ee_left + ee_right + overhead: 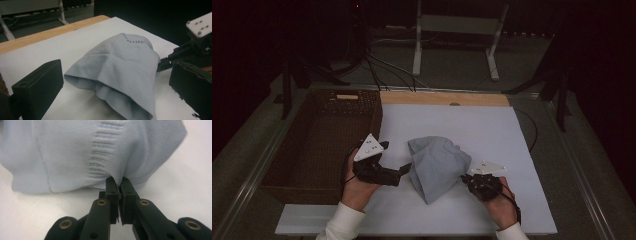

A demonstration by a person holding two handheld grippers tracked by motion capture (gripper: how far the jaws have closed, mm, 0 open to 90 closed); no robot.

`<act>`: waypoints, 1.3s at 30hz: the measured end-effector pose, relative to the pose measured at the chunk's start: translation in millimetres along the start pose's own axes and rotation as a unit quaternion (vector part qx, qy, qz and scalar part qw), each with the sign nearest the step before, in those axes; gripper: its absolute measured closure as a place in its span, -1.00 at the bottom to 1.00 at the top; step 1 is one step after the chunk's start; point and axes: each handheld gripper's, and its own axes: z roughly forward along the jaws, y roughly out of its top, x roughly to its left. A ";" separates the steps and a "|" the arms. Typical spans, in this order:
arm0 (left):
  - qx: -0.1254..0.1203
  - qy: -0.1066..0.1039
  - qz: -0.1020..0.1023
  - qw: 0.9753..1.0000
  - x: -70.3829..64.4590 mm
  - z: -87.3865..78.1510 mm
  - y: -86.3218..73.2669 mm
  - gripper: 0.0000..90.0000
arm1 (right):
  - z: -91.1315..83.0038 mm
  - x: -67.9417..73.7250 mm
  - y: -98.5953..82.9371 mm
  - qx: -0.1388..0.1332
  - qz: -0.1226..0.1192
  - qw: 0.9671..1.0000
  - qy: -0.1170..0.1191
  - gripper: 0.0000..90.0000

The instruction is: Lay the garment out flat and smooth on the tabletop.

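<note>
White sleeves [343, 220]; black two-jaw tools [404, 169] with brass rivets [101, 202], grey three-cornered plates [368, 147]

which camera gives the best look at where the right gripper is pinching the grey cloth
The right gripper view: its jaws are shut on the grey cloth's edge. The high view shows the right gripper at the cloth's side; the left gripper view shows it at the far side.

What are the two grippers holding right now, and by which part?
The right gripper is shut on the lower hem edge of the light blue cloth. The left gripper is open beside the cloth, holding nothing.
</note>
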 end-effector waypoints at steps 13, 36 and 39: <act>0.002 0.000 0.003 1.000 -1.1 0.1 0.4 -1.00 | -21.8 -23.6 3.1 -0.033 0.015 0.998 -0.045 0.95; -0.002 -0.001 0.005 1.000 -2.4 -2.0 2.0 -1.00 | -31.1 -57.3 -2.5 -0.036 0.045 0.994 -0.098 0.83; -0.001 -0.002 0.005 1.000 -2.8 -1.1 1.5 -1.00 | -30.3 -54.7 -3.1 -0.038 0.050 0.994 -0.093 0.36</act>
